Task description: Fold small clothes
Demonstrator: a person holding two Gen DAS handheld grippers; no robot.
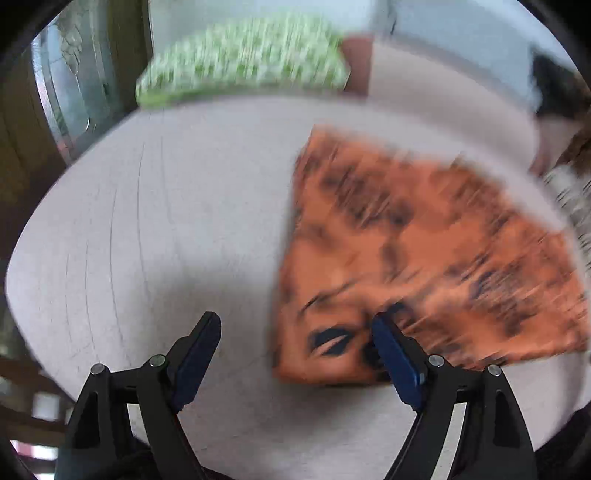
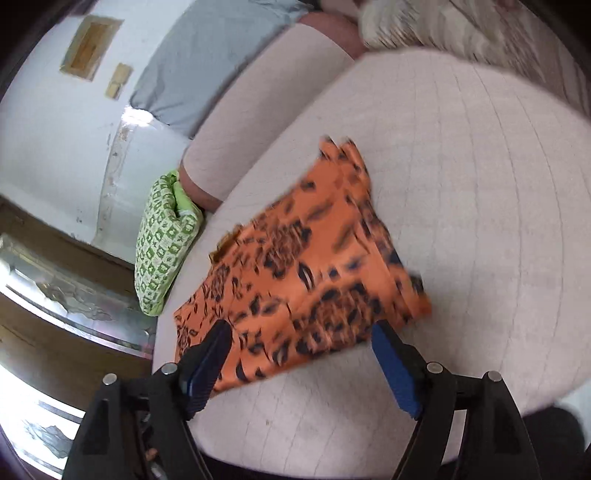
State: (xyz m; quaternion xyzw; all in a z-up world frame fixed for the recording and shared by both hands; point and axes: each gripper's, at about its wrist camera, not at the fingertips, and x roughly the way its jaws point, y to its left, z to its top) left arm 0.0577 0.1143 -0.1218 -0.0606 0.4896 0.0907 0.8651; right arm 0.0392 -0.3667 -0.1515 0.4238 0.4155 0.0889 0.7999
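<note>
An orange garment with dark blotches (image 1: 424, 254) lies folded flat on a pale quilted cushion (image 1: 166, 221). My left gripper (image 1: 295, 325) hovers over its near left corner, jaws wide apart, nothing pinched between the blue pads (image 1: 395, 362). In the right wrist view the same orange garment (image 2: 303, 280) lies as a folded wedge, and my right gripper (image 2: 301, 332) stands open over its near edge. The cloth shows between the right fingers, but the pads do not press on it.
A green patterned pillow (image 1: 240, 59) rests at the cushion's far edge, also seen as a green pillow (image 2: 162, 243) at the left. A pale backrest (image 2: 258, 110) and grey cloth (image 2: 207, 62) lie behind. A striped cloth (image 2: 461, 29) sits far right. The cushion's edge drops to a dark floor.
</note>
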